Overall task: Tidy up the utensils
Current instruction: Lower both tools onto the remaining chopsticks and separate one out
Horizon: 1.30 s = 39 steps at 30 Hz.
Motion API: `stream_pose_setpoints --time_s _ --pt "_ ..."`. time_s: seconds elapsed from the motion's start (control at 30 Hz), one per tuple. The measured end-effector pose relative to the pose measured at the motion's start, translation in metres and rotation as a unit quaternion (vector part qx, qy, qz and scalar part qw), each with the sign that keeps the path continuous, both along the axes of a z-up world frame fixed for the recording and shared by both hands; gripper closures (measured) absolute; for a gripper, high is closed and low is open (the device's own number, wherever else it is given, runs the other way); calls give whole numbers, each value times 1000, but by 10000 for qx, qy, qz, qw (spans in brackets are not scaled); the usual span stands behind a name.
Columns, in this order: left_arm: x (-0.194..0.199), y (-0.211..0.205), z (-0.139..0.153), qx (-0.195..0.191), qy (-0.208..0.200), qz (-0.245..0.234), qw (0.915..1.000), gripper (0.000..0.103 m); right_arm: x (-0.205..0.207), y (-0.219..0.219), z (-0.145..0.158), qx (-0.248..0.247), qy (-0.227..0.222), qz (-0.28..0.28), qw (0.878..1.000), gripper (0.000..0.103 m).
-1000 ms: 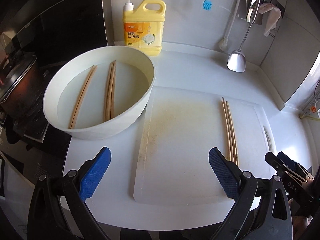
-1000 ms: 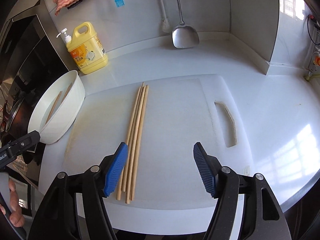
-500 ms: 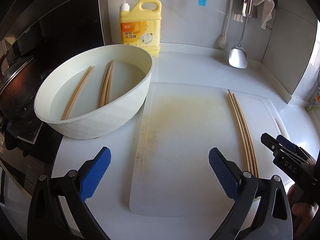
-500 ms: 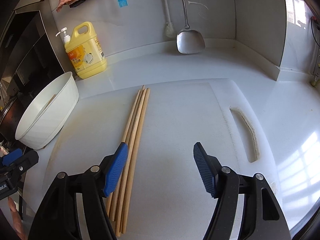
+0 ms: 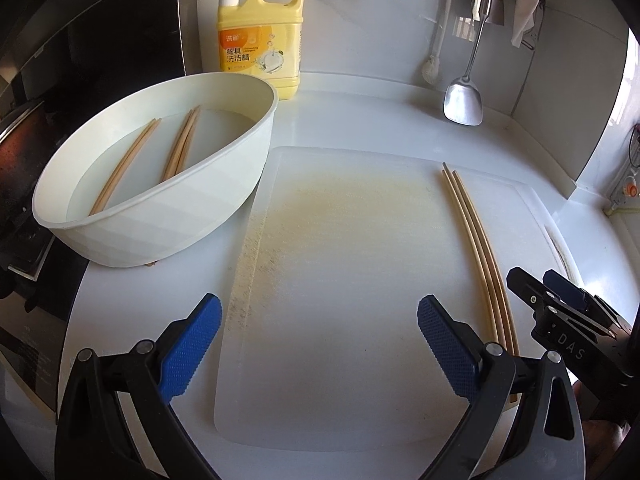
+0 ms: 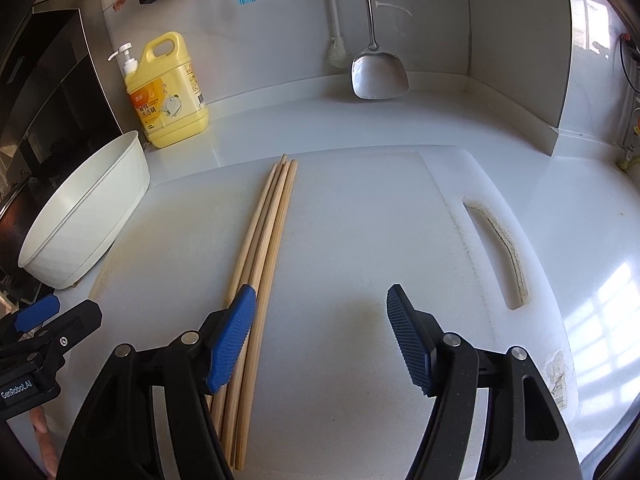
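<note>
White kitchen counter, cutting board in the middle, both grippers lowered over it.

Since a second ago both views have sunk closer to the white cutting board [image 5: 352, 280], and the basin [image 5: 160, 208] now shows more of its outer wall; nothing on the counter has moved, so I judge this the approach before a pick. The left gripper [image 5: 320, 344] has its blue pads wide apart over bare board, holding nothing. The right gripper [image 6: 320, 336] is likewise spread and empty, its left pad above the near ends of the chopsticks on the board [image 6: 264, 256]. Counted: three or four wooden chopsticks lie together on the board, and three more chopsticks in the basin [image 5: 176, 152], one apart and two together. One yellow detergent bottle [image 5: 260, 40] and one metal spatula [image 5: 464, 100] stand at the back wall.
</note>
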<state>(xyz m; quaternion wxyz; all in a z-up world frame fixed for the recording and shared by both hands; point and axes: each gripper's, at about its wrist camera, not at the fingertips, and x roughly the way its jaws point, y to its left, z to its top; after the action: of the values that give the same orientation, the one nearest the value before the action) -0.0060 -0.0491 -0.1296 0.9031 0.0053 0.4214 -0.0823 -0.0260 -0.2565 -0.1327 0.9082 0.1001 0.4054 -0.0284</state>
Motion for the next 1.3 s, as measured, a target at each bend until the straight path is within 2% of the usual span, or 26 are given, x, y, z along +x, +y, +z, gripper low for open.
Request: stream_pose_setpoints --time_s 0.6,0.7,0.93,1.13,1.3 --pt "-2 -4 -2 -103 73 35 9999 6 3 18 -5 -539 125 197 9983 38" --pt "0 -9 -2 -93 66 3 9999 6 7 25 -7 -836 100 278 9961 38" --pt "12 -30 -2 -206 63 -166 9996 6 14 0 -8 -730 107 133 9972 39" --pt "22 -60 -12 -52 152 -455 9988 6 11 -20 -8 -649 97 69 9978 39" --pt "30 -75 -20 14 243 -478 9986 6 8 -29 -9 -632 105 4 9979 39"
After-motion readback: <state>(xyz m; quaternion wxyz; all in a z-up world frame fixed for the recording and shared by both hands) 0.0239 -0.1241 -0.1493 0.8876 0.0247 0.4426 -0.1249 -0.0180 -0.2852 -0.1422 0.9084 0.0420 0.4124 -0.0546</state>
